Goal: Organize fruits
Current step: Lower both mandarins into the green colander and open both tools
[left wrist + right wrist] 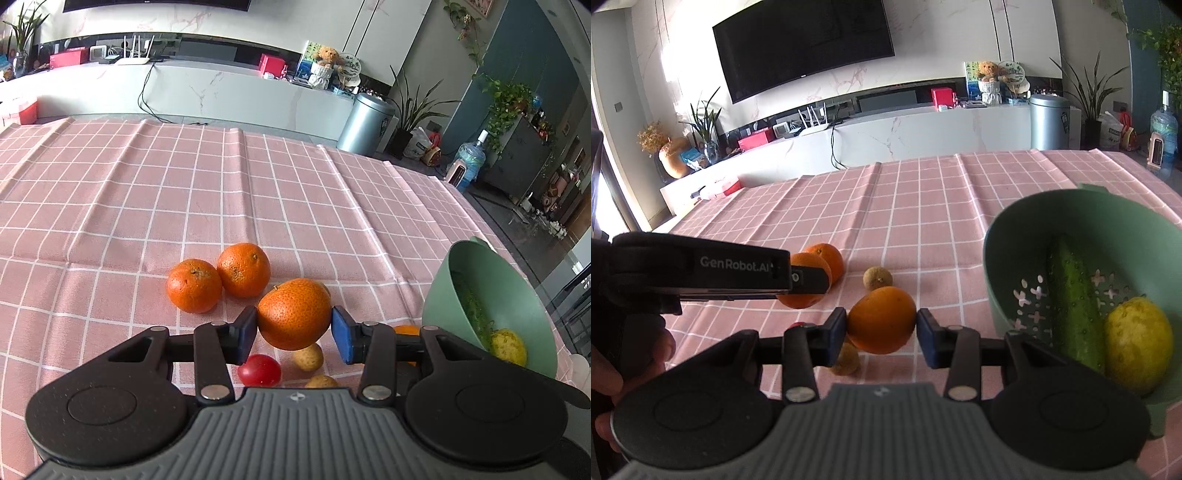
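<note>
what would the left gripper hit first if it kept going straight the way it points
Probably the two oranges on the pink checked tablecloth, just beyond the orange in the left gripper jaws. Depth is unclear; it could land on bare cloth beside them.

Both grippers: black linkage arms with silver pivot screws, ribbed grey housing, blue pads (pixel 246 334). Left gripper (pixel 798 277), seen from the right wrist, has white "GenRobot.AI" lettering on its black side.

The right gripper (pixel 881 322) clamps a smooth orange fruit (pixel 881 319) above a pink checked tablecloth (pixel 923 206). To the right, a green colander bowl (pixel 1004 236) holds a cucumber (pixel 1071 310) and a yellow lemon (pixel 1137 343). The left gripper (pixel 798 277) reaches in from the left by two tangerines (pixel 833 256).
</note>
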Demonstrator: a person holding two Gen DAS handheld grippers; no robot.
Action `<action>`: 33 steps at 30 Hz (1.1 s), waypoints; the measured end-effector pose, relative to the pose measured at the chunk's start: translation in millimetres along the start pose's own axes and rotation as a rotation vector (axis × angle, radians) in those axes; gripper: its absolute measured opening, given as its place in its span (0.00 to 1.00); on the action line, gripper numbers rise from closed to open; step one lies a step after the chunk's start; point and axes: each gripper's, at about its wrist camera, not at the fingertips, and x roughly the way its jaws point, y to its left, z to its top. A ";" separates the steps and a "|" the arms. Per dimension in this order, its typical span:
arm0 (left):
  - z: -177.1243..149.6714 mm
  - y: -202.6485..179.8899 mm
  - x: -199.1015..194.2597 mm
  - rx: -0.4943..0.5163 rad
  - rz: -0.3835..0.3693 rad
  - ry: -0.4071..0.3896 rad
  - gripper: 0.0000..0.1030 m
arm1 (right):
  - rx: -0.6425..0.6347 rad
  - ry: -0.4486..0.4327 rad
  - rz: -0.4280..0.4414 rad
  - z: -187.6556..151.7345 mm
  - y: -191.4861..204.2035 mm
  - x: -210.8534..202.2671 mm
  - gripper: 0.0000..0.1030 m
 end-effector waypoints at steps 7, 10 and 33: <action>2.0 -29.0 -25.8 0.046 -0.026 -0.059 0.48 | -0.022 -0.062 -0.024 9.9 -9.0 -38.0 0.37; 3.6 -45.8 -32.7 0.077 -0.047 -0.076 0.48 | -0.025 -0.083 -0.052 13.1 -18.5 -54.5 0.37; 1.1 -183.0 40.8 0.530 -0.027 0.125 0.48 | -0.051 0.173 -0.243 46.5 -141.1 -47.8 0.37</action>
